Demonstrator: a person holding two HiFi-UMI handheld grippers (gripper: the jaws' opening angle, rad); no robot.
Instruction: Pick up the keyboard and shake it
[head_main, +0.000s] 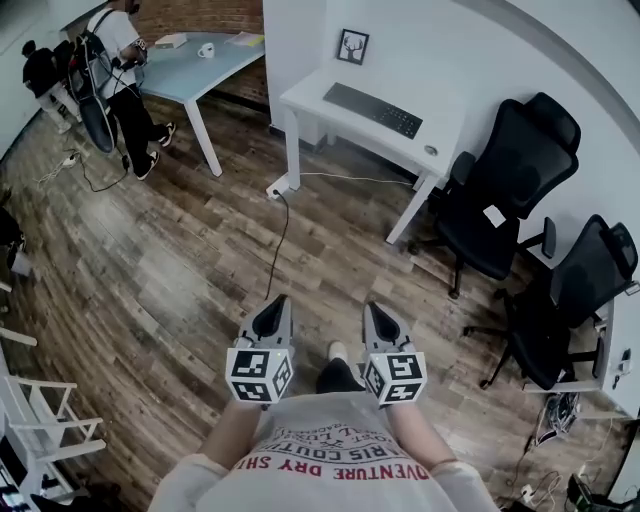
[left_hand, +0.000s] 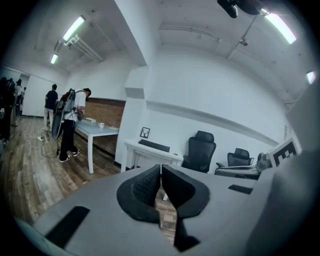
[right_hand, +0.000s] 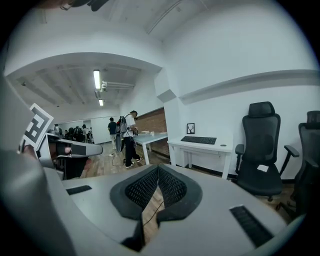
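The keyboard (head_main: 372, 108) lies near the middle of the white desk (head_main: 446, 112), against the far wall. It is well apart from both tools, straight ahead across the wooden floor (head_main: 180, 280) and a little to the right. Its long axis runs along the desk's long edges, so from here it slants away to the right.

The left tool (head_main: 276, 308) and the right tool (head_main: 376, 312) are held side by side close to the person's body. Both are clenched, jaws together, with nothing between them. The right tool looks marginally nearer to the keyboard, though the whole walk comes first, and a grip at each short end seems likely.

A framed picture (head_main: 352, 46) stands at the desk's back left corner, and a small round object (head_main: 430, 150) sits near its front right corner, both clear of the keyboard.

A black office chair (head_main: 500, 190) stands just beside the desk's right end, and a second office chair (head_main: 585, 285) stands further right. A cable (head_main: 281, 228) trails over the floor from a power strip (head_main: 278, 187) by the desk's left leg, right on the path.

Further left, a person (head_main: 115, 70) stands at a blue desk (head_main: 190, 70) that carries a mug (head_main: 206, 49).
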